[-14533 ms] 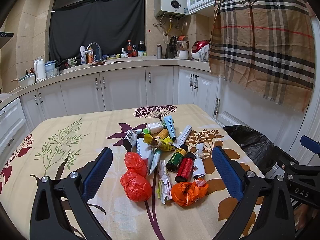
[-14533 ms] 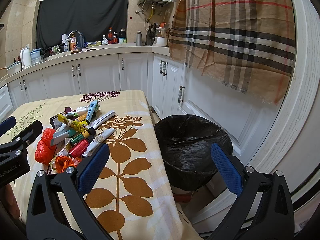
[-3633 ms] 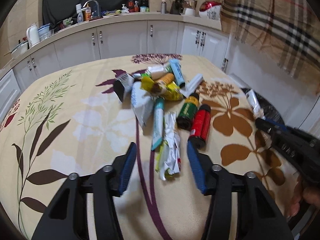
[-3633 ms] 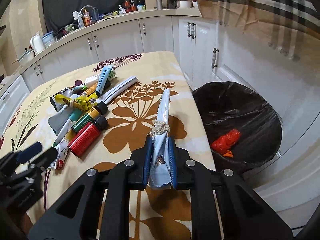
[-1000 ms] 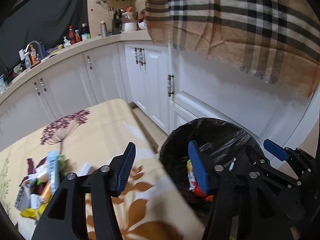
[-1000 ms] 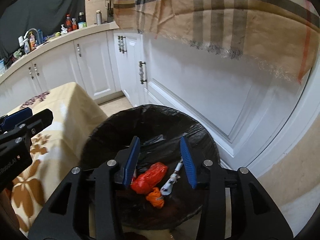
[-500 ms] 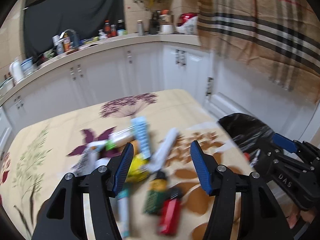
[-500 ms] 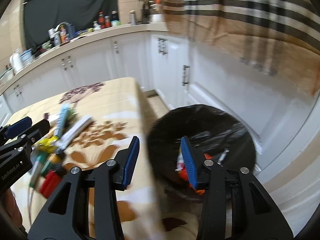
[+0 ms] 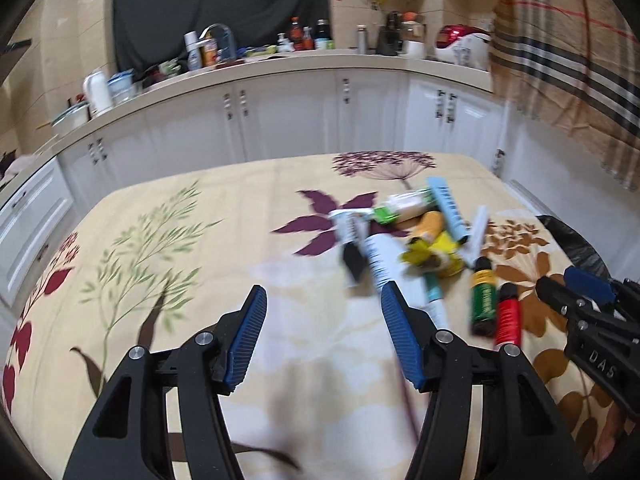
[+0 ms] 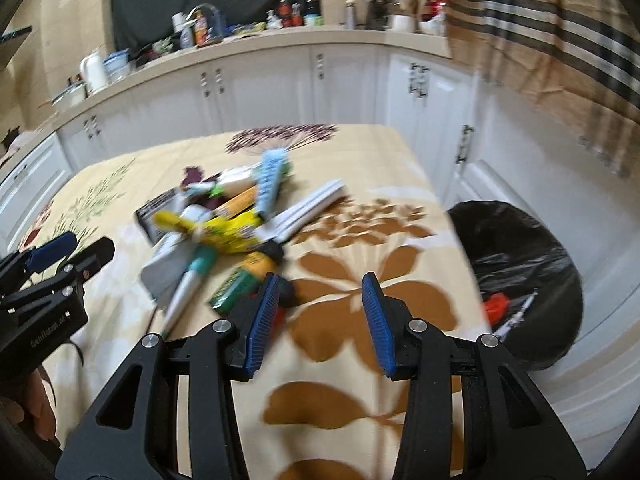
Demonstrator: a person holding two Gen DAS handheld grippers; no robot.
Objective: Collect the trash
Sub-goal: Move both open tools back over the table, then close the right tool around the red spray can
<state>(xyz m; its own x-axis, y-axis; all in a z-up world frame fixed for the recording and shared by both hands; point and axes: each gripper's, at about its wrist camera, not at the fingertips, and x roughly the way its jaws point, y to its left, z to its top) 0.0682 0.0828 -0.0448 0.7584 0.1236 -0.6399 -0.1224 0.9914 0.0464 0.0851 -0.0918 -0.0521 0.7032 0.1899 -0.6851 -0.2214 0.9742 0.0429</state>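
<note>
A heap of trash (image 9: pixel 424 236) lies on the flowered tablecloth (image 9: pixel 200 248): tubes, a yellow wrapper (image 10: pixel 224 226), a green bottle (image 9: pixel 484 300) and a red bottle (image 9: pixel 509 314). My left gripper (image 9: pixel 322 304) hovers open and empty over bare cloth, left of the heap. My right gripper (image 10: pixel 318 288) is open and empty above the brown leaf print, with the heap just to its left. The black-lined bin (image 10: pixel 524 264) stands beside the table's right edge with red scraps (image 10: pixel 496 304) inside. Each gripper shows at the edge of the other's view.
White cabinets (image 9: pixel 288 116) and a cluttered counter (image 9: pixel 248 60) run behind the table. A plaid cloth (image 9: pixel 572 52) hangs at the right above the bin. A hand (image 10: pixel 24 412) holds the left gripper at the lower left of the right wrist view.
Both grippers have swung left, away from the bin and back over the table. The heap has come into view in both cameras; the bin has slid to the right edge.
</note>
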